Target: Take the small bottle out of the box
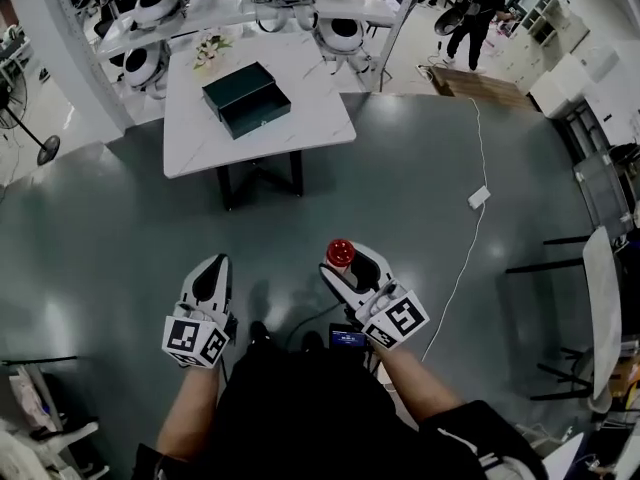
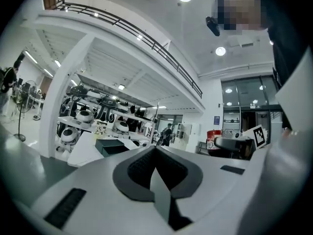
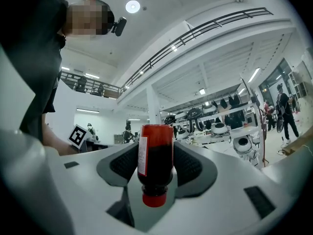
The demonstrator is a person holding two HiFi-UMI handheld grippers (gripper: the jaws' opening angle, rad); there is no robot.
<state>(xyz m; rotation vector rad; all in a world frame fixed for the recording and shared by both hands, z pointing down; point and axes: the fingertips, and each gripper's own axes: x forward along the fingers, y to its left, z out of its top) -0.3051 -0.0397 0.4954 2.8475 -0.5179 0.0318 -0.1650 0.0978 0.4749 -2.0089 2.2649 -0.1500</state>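
A small dark-red bottle (image 3: 155, 163) with a red cap and white label is clamped between the jaws of my right gripper (image 3: 156, 168), cap toward the camera. In the head view the bottle (image 1: 340, 252) shows as a red spot at the tip of the right gripper (image 1: 345, 263), held in front of my body, well away from the table. The dark green open box (image 1: 246, 98) sits on the white table (image 1: 310, 108) far ahead; it also shows as the box (image 2: 113, 146) in the left gripper view. My left gripper (image 1: 210, 278) is shut with nothing in it, the left gripper (image 2: 155, 168) pointing toward the table.
White robot heads (image 1: 343, 34) ring the table's far side under a white shelf (image 1: 350, 3). A white cable with a power strip (image 1: 479, 197) runs across the grey floor on the right. A person (image 1: 478, 16) stands at the far right. A fan (image 1: 40, 143) is at left.
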